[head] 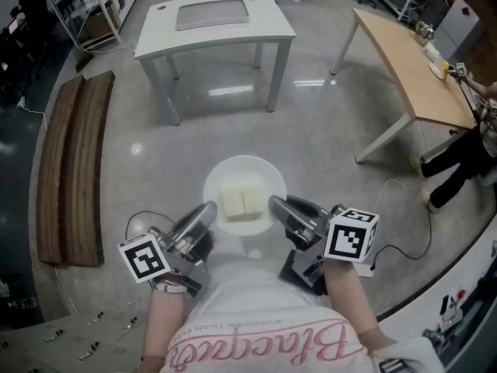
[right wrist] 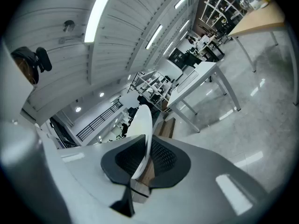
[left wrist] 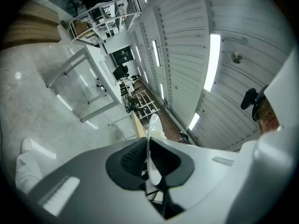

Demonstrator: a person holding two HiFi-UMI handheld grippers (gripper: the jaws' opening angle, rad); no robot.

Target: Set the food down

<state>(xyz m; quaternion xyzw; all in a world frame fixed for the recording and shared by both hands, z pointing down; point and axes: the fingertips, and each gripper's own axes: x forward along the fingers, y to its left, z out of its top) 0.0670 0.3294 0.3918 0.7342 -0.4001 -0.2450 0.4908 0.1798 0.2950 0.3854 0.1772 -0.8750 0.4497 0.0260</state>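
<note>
A round white plate (head: 235,170) carries two pale yellow blocks of food (head: 242,200) side by side. I hold it in the air in front of my body, above the grey floor. My left gripper (head: 208,210) is shut on the plate's left rim and my right gripper (head: 276,206) is shut on its right rim. In the left gripper view the plate (left wrist: 153,123) stands edge-on, pinched between the dark pads of the left gripper (left wrist: 148,160). In the right gripper view the plate (right wrist: 143,119) is likewise clamped in the right gripper (right wrist: 145,158).
A white table (head: 155,41) with a grey flat slab (head: 211,12) stands ahead. A wooden table (head: 404,61) stands at the right, with a person's legs (head: 458,162) beside it. A wooden bench (head: 74,169) lies at the left. A cable (head: 140,220) runs on the floor.
</note>
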